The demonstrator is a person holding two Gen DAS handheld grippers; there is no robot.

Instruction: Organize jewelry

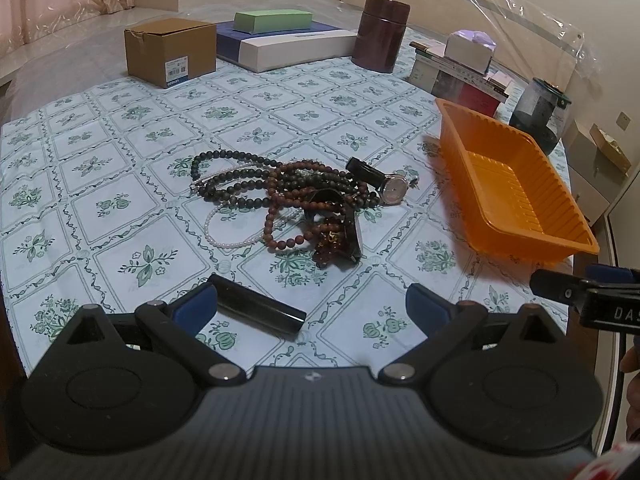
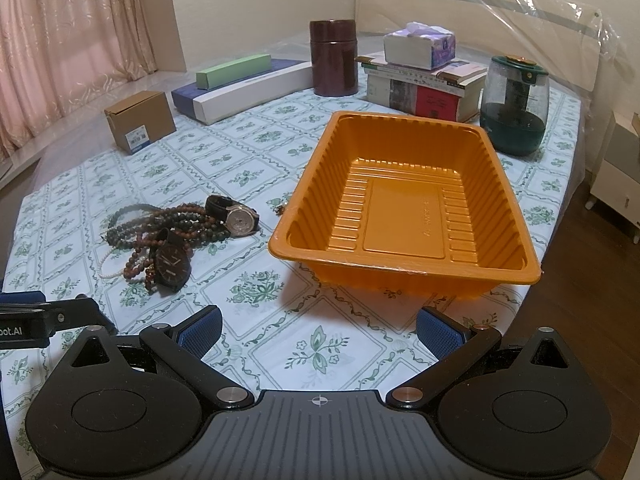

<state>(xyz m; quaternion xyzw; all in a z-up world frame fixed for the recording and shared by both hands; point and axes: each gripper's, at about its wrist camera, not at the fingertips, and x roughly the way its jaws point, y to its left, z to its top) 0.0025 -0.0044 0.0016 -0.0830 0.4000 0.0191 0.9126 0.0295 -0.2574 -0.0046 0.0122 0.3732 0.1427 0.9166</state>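
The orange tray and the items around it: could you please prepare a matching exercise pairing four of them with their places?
Things:
1. orange tray
2. silver-faced watch
3. black tube
4. green box

Places:
A. lying on the blue and white box
B. on the cloth close to the left tongs
C. beside the bead pile, on the tray's side
D. in front of the stacked books, holding nothing

Pairs: 1-D, 2-C, 3-B, 4-A
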